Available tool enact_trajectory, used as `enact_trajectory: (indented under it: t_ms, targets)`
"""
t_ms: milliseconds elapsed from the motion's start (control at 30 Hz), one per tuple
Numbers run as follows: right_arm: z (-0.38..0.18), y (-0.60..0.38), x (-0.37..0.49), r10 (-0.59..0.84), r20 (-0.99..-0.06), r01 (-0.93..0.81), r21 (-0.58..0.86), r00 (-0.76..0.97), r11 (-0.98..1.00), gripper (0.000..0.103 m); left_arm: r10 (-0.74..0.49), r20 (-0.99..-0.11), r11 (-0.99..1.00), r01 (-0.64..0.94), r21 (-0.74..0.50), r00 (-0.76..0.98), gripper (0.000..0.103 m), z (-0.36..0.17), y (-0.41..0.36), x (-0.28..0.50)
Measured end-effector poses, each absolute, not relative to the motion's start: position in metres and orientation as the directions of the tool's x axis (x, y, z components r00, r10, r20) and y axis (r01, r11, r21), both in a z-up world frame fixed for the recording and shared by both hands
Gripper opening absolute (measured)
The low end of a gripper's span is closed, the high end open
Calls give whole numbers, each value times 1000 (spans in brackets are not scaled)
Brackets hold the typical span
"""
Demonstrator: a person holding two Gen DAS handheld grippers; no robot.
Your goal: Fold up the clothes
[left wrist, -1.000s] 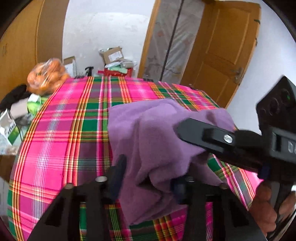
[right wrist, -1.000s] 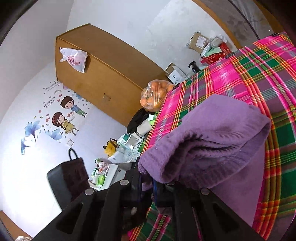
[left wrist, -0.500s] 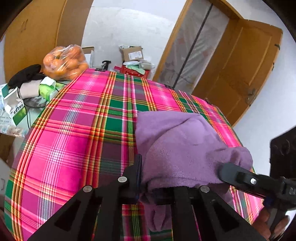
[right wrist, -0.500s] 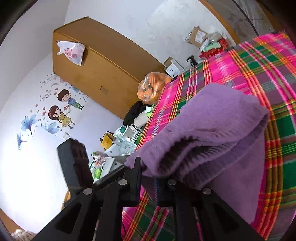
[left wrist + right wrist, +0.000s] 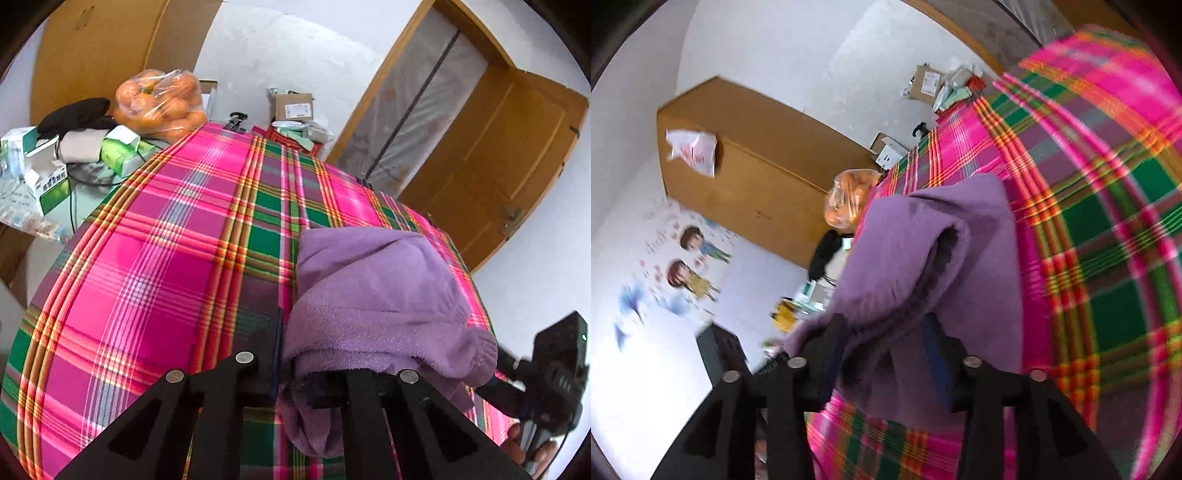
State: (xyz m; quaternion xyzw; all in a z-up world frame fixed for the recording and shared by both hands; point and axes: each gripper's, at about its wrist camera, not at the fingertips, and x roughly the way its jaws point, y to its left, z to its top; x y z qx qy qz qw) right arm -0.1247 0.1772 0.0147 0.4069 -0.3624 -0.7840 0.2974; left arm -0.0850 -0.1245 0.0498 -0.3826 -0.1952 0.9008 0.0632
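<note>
You are partway through a fold, not at the end of it. The purple garment (image 5: 373,295) is bunched and doubled over on the plaid cloth (image 5: 155,266) covering the counter, with a rolled edge raised at its near side; no flat, squared stack shows yet. My judgement is that the near edge is being carried over the rest, and that laying it down, smoothing it and any further folds are left.

In the left wrist view the garment sits from about 12 to 3 o'clock of your left gripper (image 5: 312,354). Its jaws are drawn close together and the near edge of the fabric droops over and between them, so it looks to be pinched there, with a tail hanging below toward 6 o'clock.

In the right wrist view, which is blurred, your right gripper (image 5: 886,347) has its jaws moderately spread with a thick doubled fold of the garment (image 5: 923,258) filling the gap. The fabric rises toward 12 o'clock from the jaws. Whether they are pressing on it or merely straddling it I cannot tell.

That gripper also shows at 4 o'clock in the left view, at the garment's far corner.
</note>
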Motion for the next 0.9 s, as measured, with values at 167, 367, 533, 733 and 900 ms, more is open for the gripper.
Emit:
enact_trajectory:
  t_ms: [167, 367, 533, 733, 900]
  targets:
    - [5, 172, -150, -760, -424, 110, 836, -493, -537, 50, 251, -667, -913, 57, -404, -702, 10, 48, -133, -78]
    - [18, 148, -164, -769, -394, 180, 822, -504, -540, 48, 232, -679, -909, 94, -406, -697, 10, 41, -144, -77]
    - [26, 126, -177, -782, -399, 199, 818, -479, -540, 48, 219, -685, -901, 125, -415, -695, 10, 36, -155, -76]
    - [29, 99, -186, -807, -396, 229, 819, -438, -526, 48, 213, -689, -893, 147, -425, -693, 10, 31, -165, -73]
    - [27, 66, -191, -833, -401, 251, 822, -381, -511, 47, 202, -703, -880, 188, -436, -682, 10, 22, -178, -70]
